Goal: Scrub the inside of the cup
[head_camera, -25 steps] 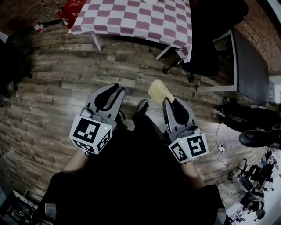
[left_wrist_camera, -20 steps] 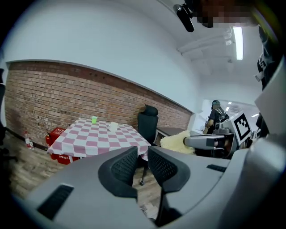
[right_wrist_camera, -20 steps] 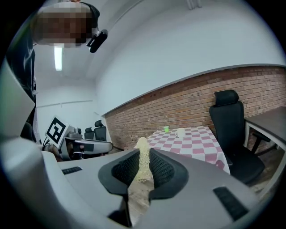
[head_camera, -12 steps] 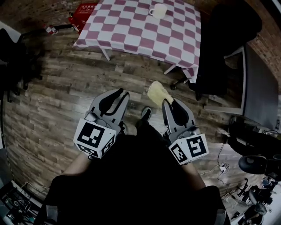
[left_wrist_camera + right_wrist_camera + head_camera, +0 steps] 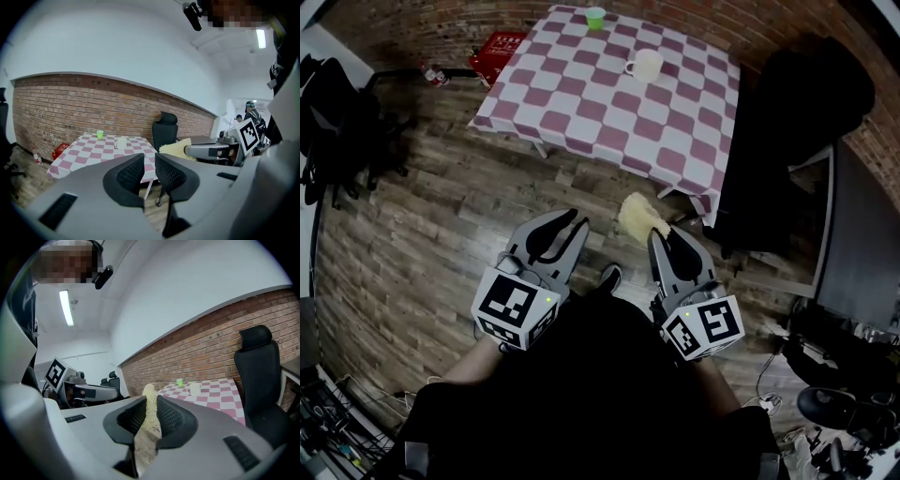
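A white cup (image 5: 645, 64) with a handle stands on a table (image 5: 581, 103) covered in a red-and-white check cloth, far ahead of both grippers. It also shows small in the left gripper view as the white cup (image 5: 120, 143) and in the right gripper view as the white cup (image 5: 194, 389). My right gripper (image 5: 661, 234) is shut on a yellow sponge (image 5: 639, 216), which sticks up between the jaws as the sponge (image 5: 151, 413). My left gripper (image 5: 569, 225) is held beside it, shut with nothing in it (image 5: 150, 161). Both are over the wooden floor.
A small green cup (image 5: 595, 17) stands at the table's far edge. A black office chair (image 5: 797, 103) and a dark desk (image 5: 848, 169) are to the table's right. A red crate (image 5: 497, 47) lies at the left by the brick wall. Black bags (image 5: 337, 112) are at far left.
The table has come further into view and nearer, and the white cup and green cup now show on it. Both grippers keep their pose, with the sponge still held.
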